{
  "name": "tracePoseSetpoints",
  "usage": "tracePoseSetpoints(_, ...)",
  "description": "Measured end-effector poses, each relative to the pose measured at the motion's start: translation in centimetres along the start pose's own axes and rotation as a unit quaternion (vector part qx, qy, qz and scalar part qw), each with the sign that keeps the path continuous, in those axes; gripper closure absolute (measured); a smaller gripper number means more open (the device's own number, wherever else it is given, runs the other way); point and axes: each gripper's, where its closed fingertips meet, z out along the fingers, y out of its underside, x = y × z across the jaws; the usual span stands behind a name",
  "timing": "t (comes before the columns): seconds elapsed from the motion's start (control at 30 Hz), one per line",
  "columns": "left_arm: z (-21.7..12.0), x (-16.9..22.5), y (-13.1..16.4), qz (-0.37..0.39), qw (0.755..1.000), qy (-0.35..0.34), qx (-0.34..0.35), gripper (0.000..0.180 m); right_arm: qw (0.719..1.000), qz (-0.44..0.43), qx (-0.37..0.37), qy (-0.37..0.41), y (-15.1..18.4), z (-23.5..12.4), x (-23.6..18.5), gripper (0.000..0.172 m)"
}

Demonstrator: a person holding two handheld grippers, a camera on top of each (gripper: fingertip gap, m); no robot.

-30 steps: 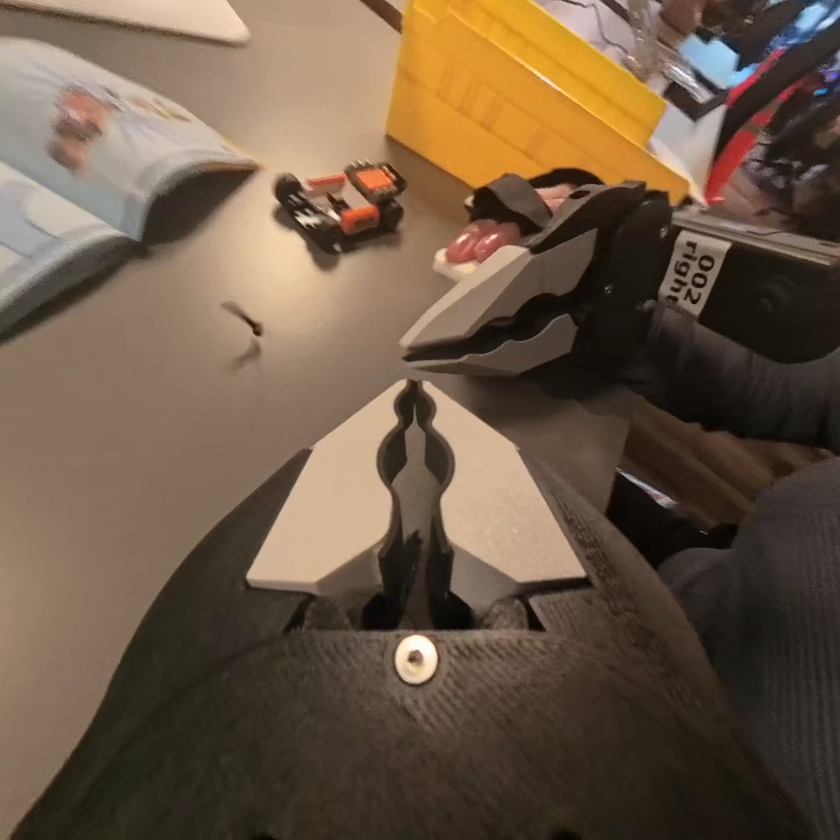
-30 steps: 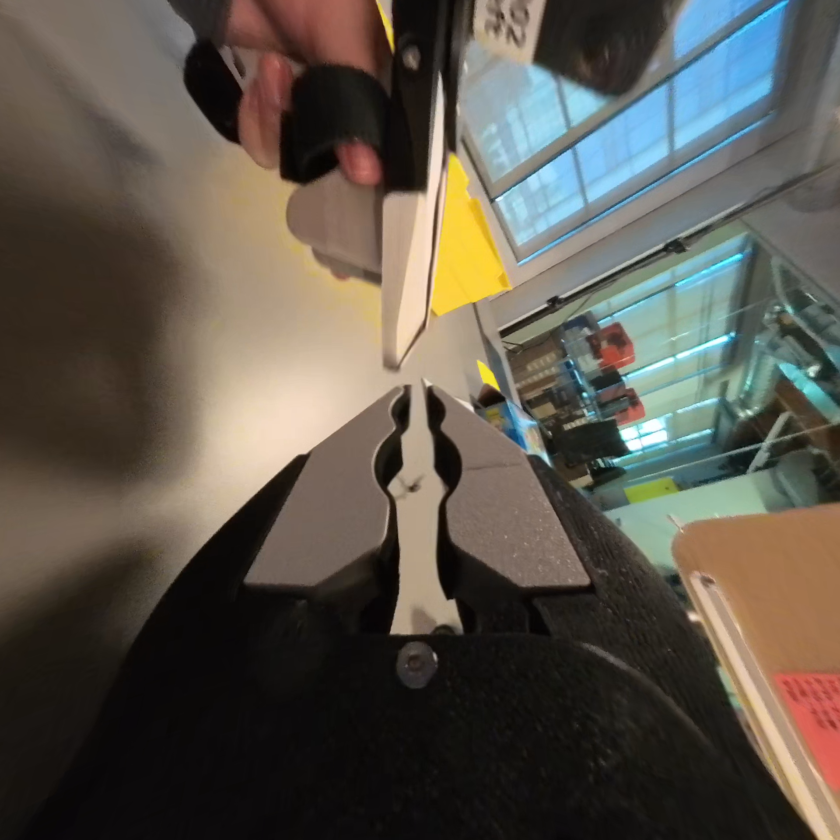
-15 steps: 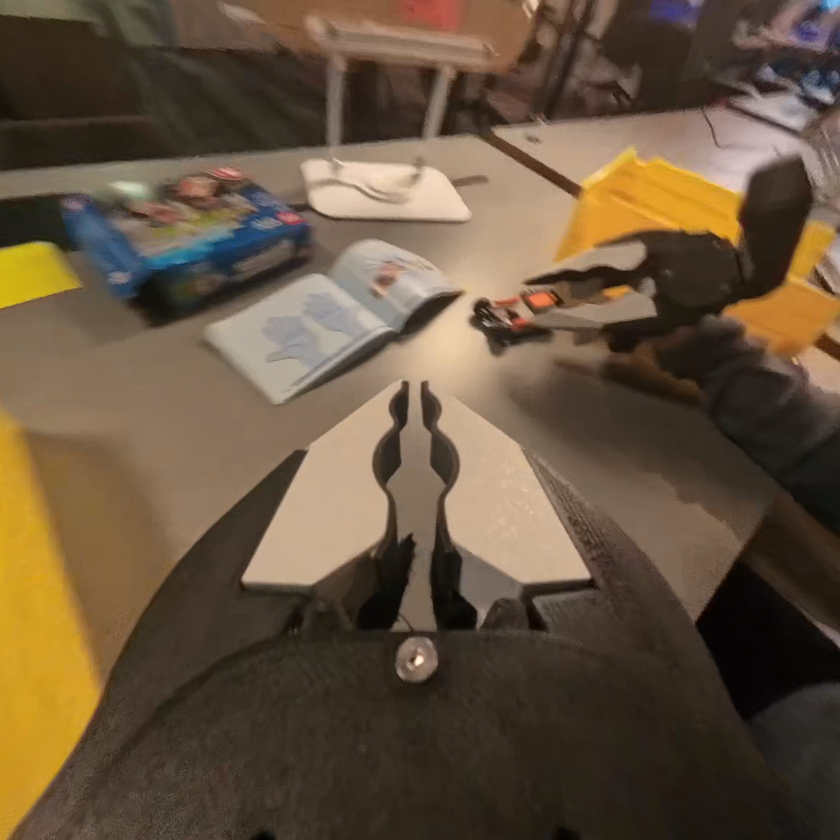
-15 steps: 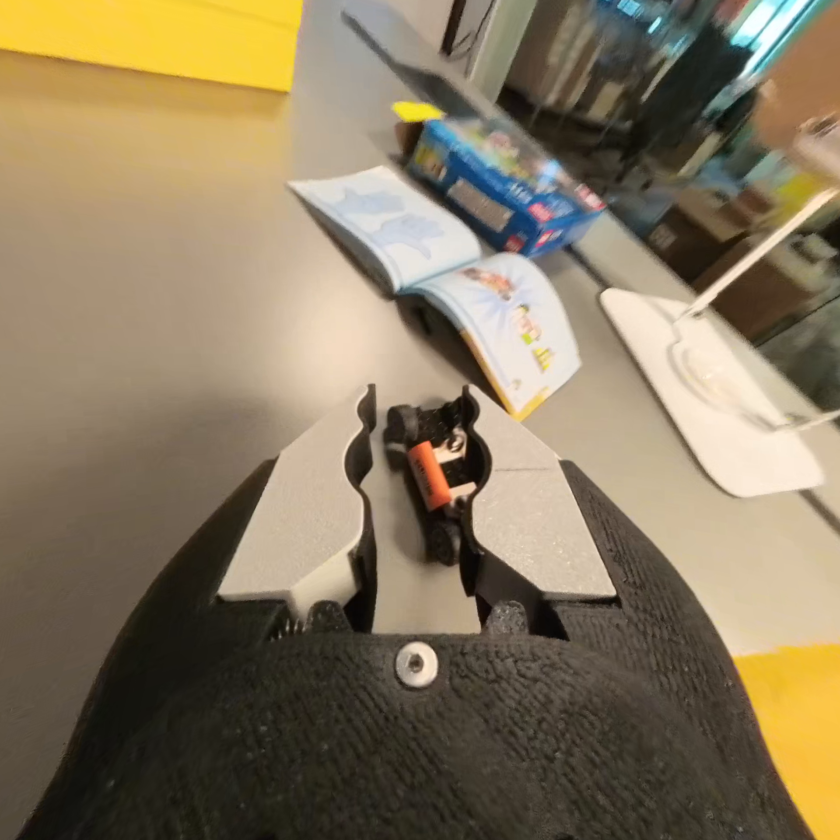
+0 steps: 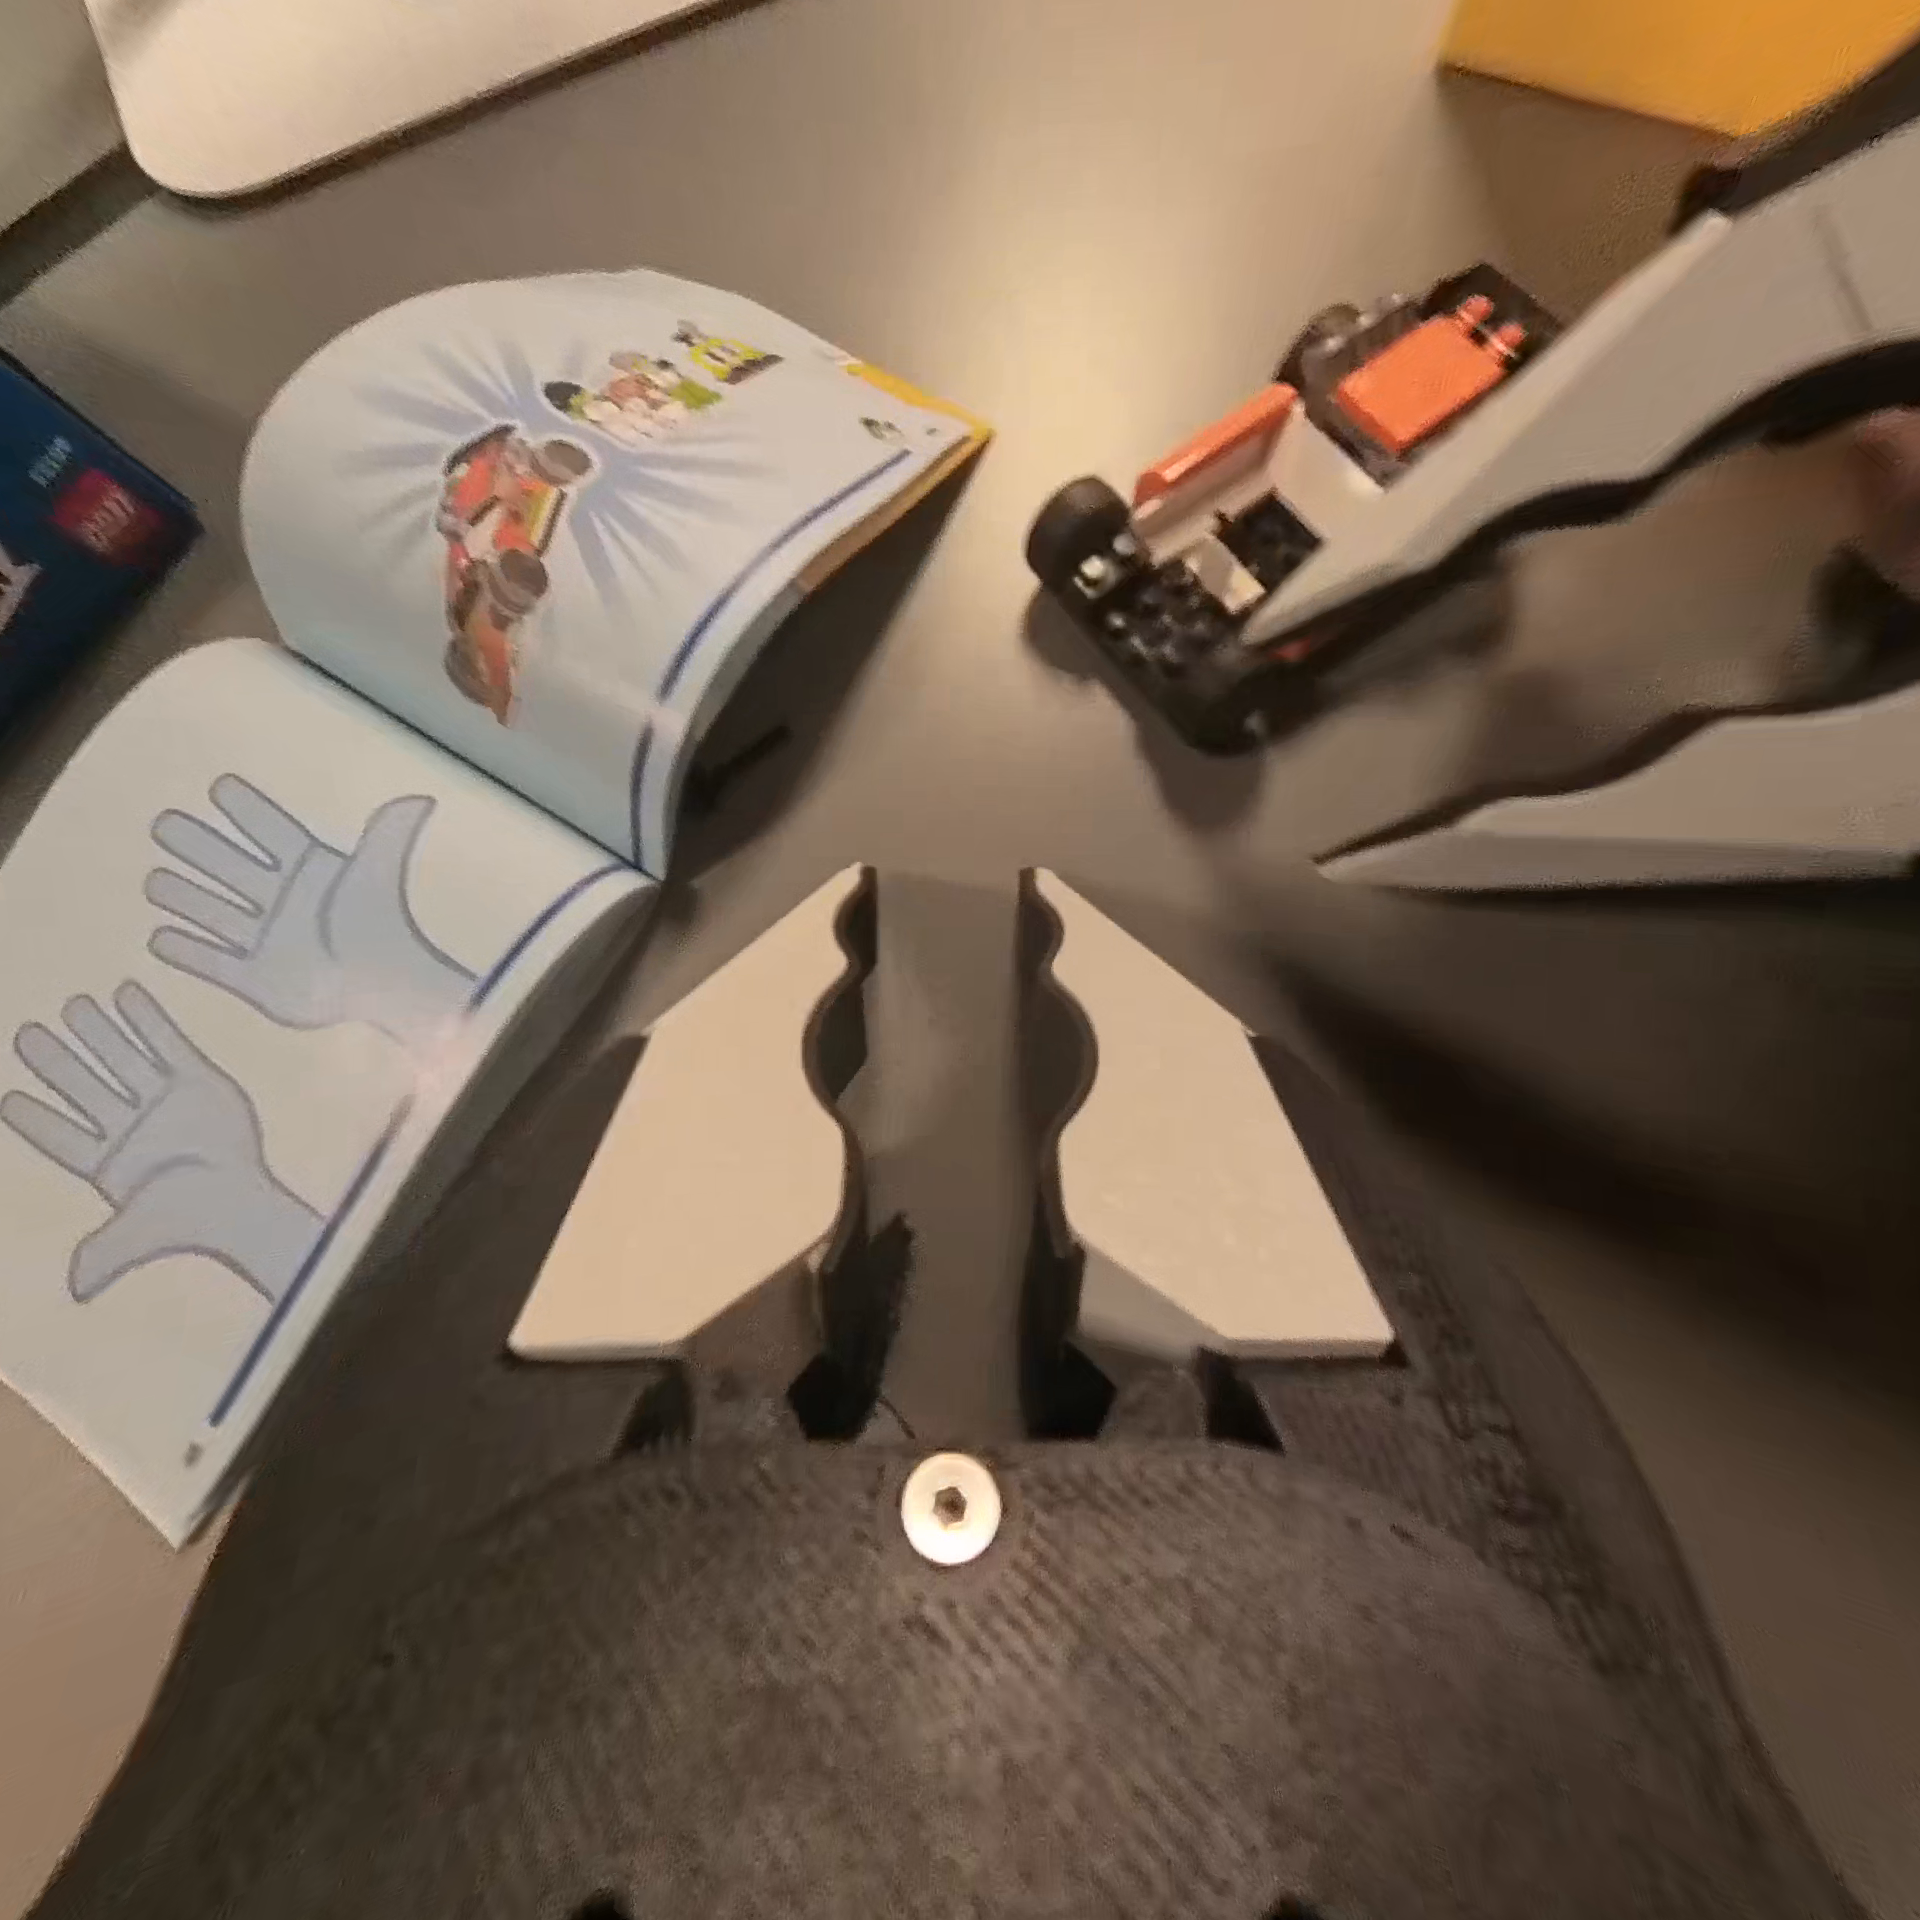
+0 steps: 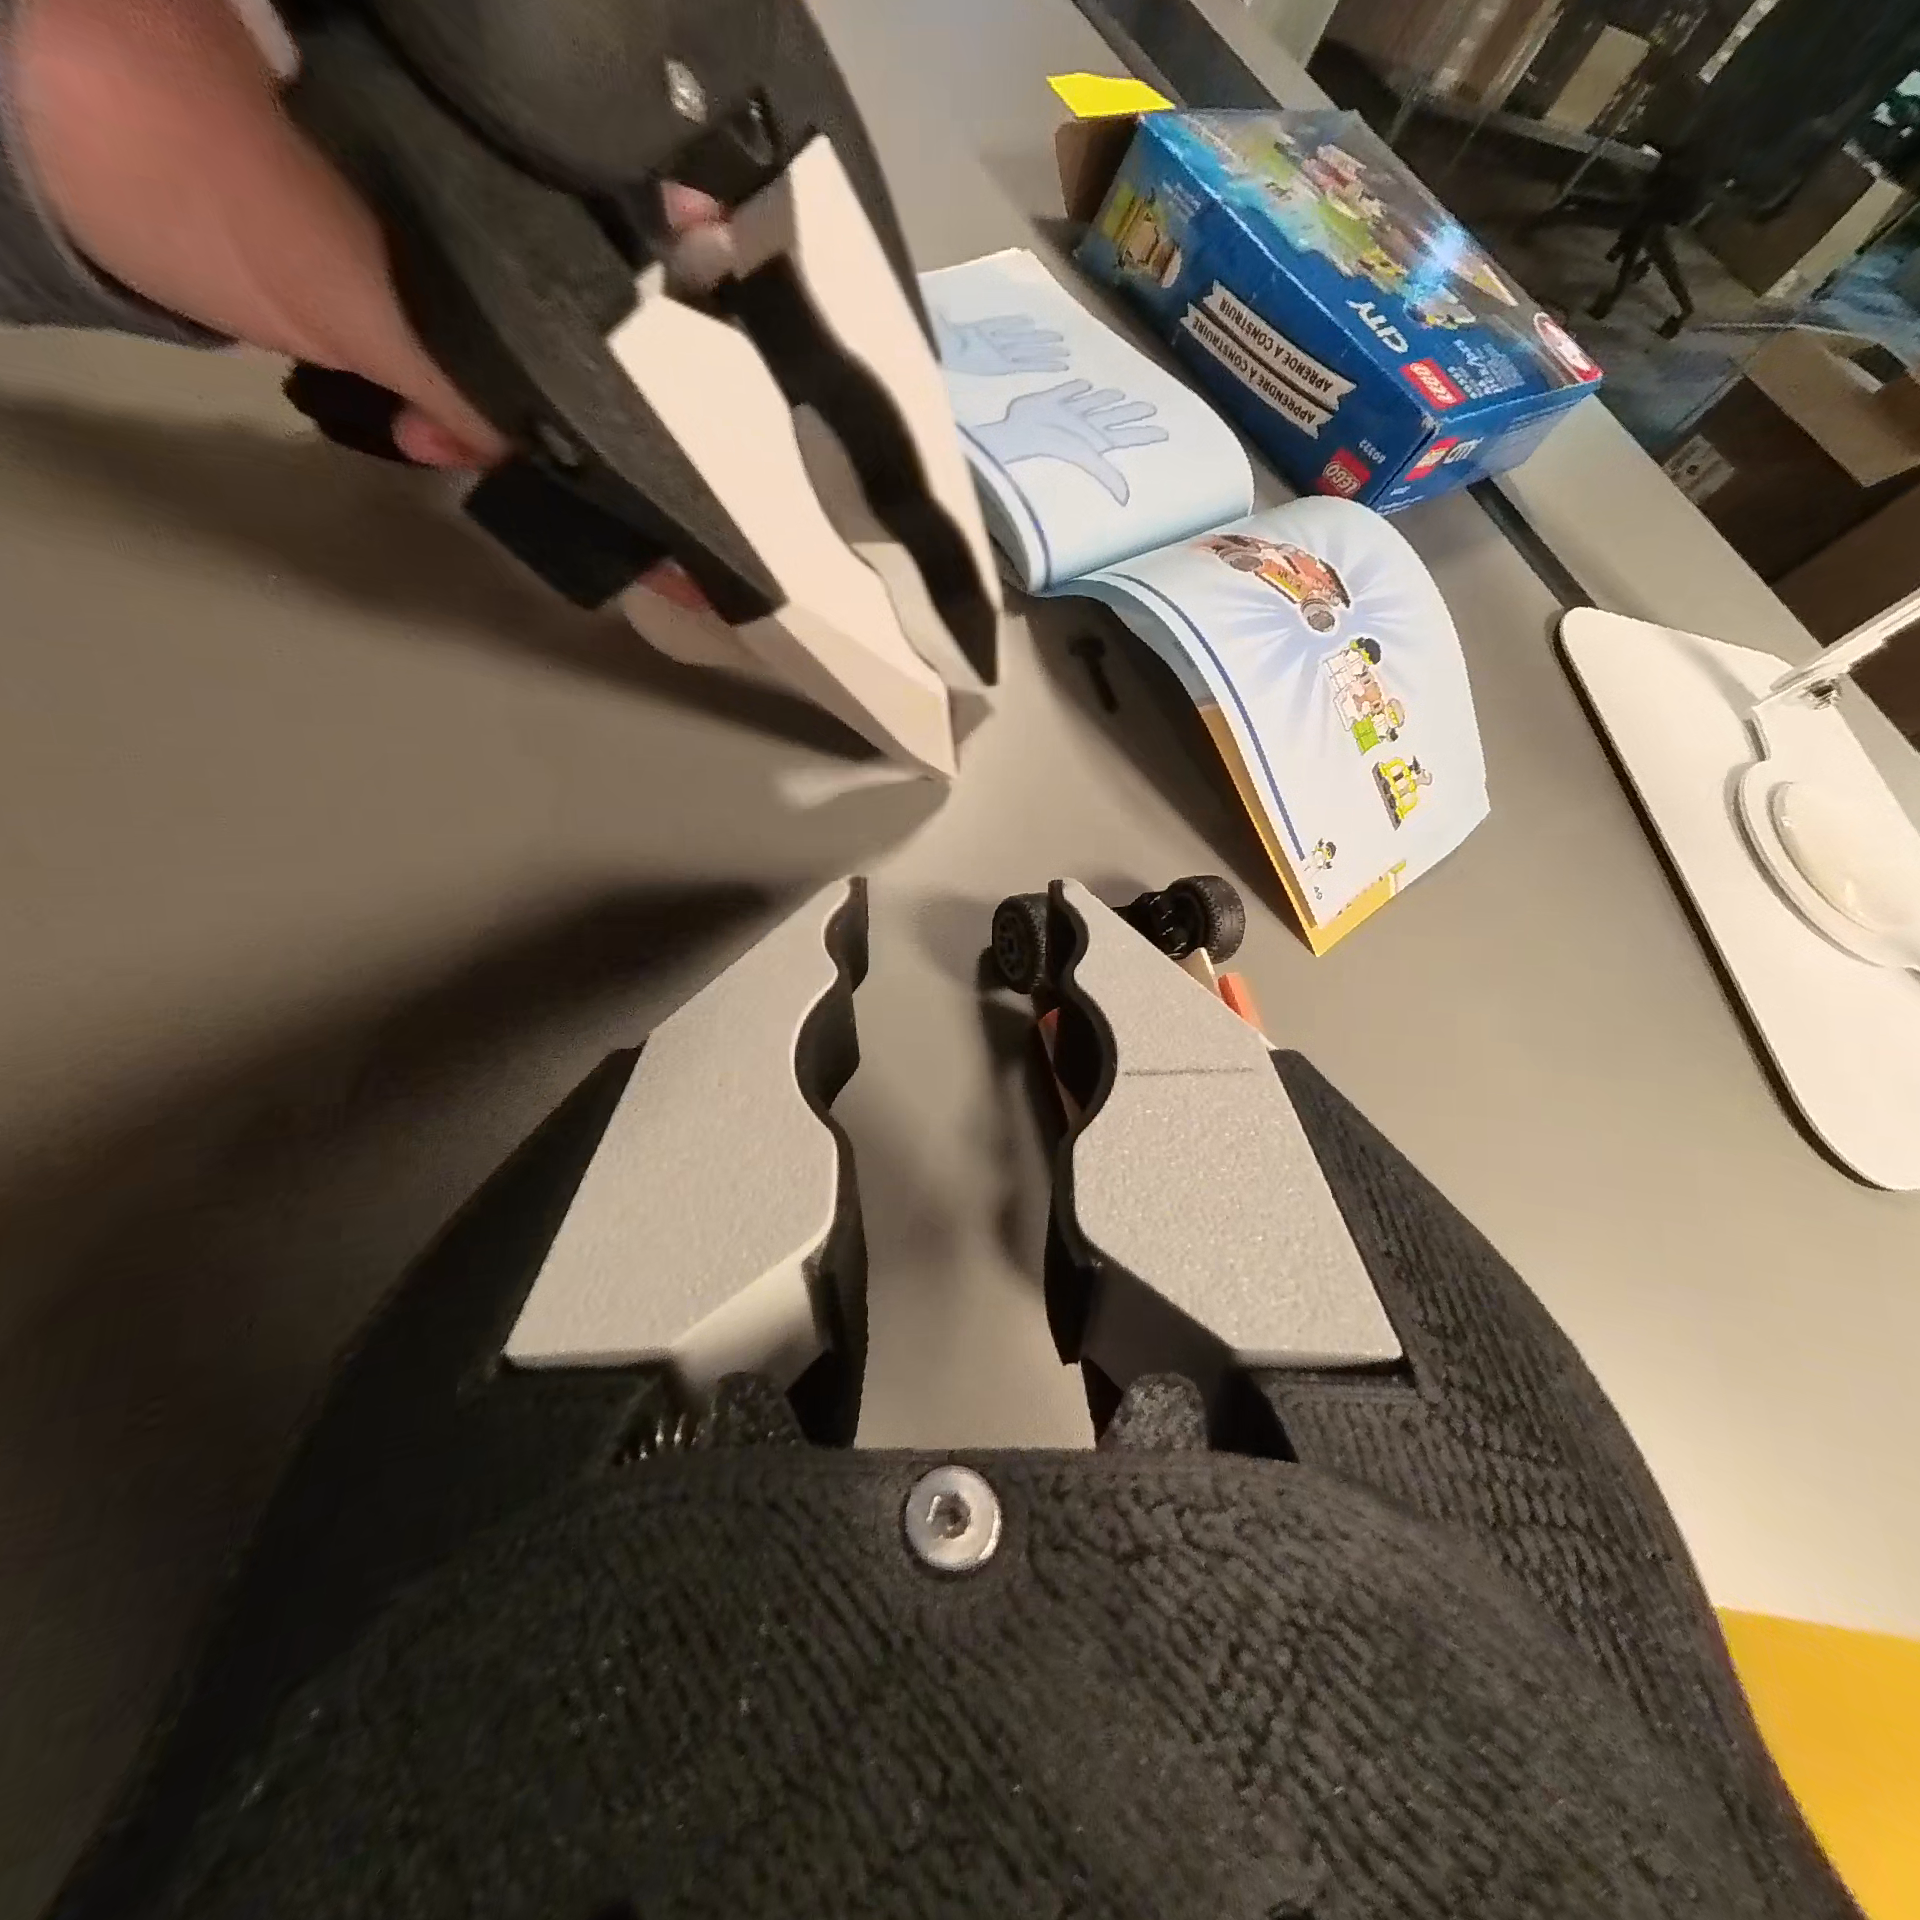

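On the grey surface point(image 5: 1091, 208), at far left, lay a blue toy box point(image 5: 62, 540), with an open instruction booklet point(image 5: 436, 665) just beside it, pages curling up. A small black peg point(image 6: 1091, 665) sat under the raised page. My left gripper point(image 5: 945, 883) hung over bare surface near the booklet's spine, its fingers point(image 5: 727, 1122) parted narrowly with nothing between them. Right of it stood a small orange, white and black toy car point(image 5: 1278, 499). My right gripper point(image 6: 956, 894) was parted moderately, gripping nothing; its right finger point(image 6: 1174, 1122) lay over the car's body, one front wheel point(image 6: 1018, 940) showing in the gap, the other finger well clear of the car. Whether that finger touched the car I could not tell. A white board point(image 6: 1714, 852) lay at far right, a yellow bin point(image 5: 1662, 52) behind the car.
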Motion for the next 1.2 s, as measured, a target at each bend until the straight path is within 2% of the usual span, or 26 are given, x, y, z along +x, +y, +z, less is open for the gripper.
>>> tracePoseSetpoints(0.1, 1.0, -0.6, -0.9, -0.001, 1.000, -0.003, 0.023, 0.143, 1.000, -0.001, -0.004, -0.001, 0.1, 0.1, -0.1, 0.140)
tracePoseSetpoints(0.2, 1.5, -0.7, -1.7, 0.033, 0.999, -0.003, 0.031, 0.135, 1.000, -0.003, -0.010, -0.004, 0.3, 0.1, -0.2, 0.141)
tracePoseSetpoints(0.33, 2.5, -1.0, -2.8, 0.073, 0.996, -0.012, 0.040, 0.132, 1.000, -0.004, -0.017, -0.007, 0.4, 0.2, -0.3, 0.141)
tracePoseSetpoints(0.43, 3.1, -1.6, -3.1, 0.062, 0.997, -0.009, 0.034, 0.132, 1.000, -0.002, -0.018, -0.009, 0.5, 0.2, -0.4, 0.143)
tracePoseSetpoints(0.57, 2.7, -2.3, -2.4, 0.017, 1.000, 0.003, 0.006, 0.121, 1.000, 0.005, -0.017, -0.011, 0.5, 0.2, -0.3, 0.143)
tracePoseSetpoints(0.87, 1.6, -2.5, -1.2, 0.039, 0.998, 0.038, -0.008, 0.147, 1.000, 0.001, -0.027, -0.015, 0.7, 0.3, -0.6, 0.146)
tracePoseSetpoints(1.07, 2.0, -3.9, -1.5, 0.082, 0.997, -0.015, 0.006, 0.179, 0.999, -0.003, -0.033, -0.018, 0.9, 0.4, -0.7, 0.147)
tracePoseSetpoints(1.2, 2.1, -3.7, -1.6, 0.114, 0.993, -0.017, -0.001, 0.180, 0.999, -0.004, -0.035, -0.017, 0.9, 0.5, -0.7, 0.148)
